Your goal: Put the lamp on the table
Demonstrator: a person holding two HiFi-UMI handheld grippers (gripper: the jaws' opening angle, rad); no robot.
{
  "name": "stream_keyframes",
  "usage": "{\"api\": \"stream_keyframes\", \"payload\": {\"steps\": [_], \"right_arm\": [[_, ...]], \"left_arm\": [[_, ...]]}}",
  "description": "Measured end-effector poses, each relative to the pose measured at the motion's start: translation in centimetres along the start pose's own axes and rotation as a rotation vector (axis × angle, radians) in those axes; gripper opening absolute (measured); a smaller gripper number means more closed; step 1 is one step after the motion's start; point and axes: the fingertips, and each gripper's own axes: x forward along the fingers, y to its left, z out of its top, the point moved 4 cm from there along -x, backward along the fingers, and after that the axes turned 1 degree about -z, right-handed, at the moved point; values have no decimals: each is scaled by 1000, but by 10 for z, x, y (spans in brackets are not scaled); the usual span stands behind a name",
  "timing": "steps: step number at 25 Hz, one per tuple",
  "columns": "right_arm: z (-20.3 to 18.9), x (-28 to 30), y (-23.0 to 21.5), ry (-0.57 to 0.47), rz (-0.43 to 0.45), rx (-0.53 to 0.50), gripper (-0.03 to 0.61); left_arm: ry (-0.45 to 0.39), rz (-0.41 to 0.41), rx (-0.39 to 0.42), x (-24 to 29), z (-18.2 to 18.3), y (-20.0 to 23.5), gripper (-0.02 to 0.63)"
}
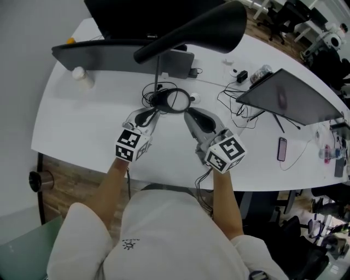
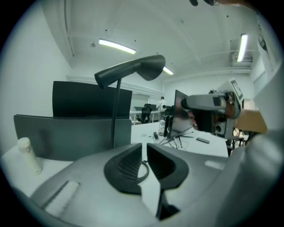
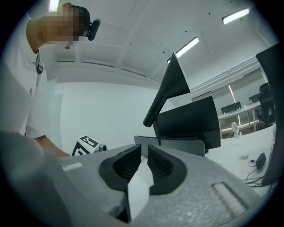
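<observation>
White curved table (image 1: 82, 131) is being occupied by the black lamp (image 1: 191, 30), which is standing upright on its ring base (image 1: 176, 101). That base is being flanked closely by the left gripper (image 1: 149, 116) and the right gripper (image 1: 191, 116), each narrowed to a slit with nothing held between its jaws. The base is being shown plainly in the head view alone. The stem (image 2: 115, 119) and shade (image 3: 174, 84) are being shown against the ceiling in the gripper views.

the foot of the lamp (image 2: 133, 71) is hidden behind the left claw (image 2: 144, 150) and the right claw (image 3: 144, 153) in their own views, the black monitor (image 1: 123, 16) is cut by the head view's top edge, and small bits (image 1: 241, 75) near the cables (image 1: 235, 104) on the bench (image 1: 82, 123) are too small to name.
</observation>
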Motion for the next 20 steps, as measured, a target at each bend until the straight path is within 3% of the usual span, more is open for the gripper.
{"api": "stream_keyframes", "payload": {"steps": [4, 7, 8, 20], "right_arm": [[2, -25, 9, -6, -15, -10, 34], [4, -46, 14, -21, -33, 2, 31], [6, -52, 16, -27, -38, 4, 3], [32, -87, 48, -80, -39, -39, 0]], "left_arm": [[-11, -4, 5, -13, 11, -14, -5], [-25, -6, -3, -28, 19, -19, -5], [-33, -6, -1, -33, 23, -21, -5], [-81, -89, -9, -64, 35, -66, -6]]}}
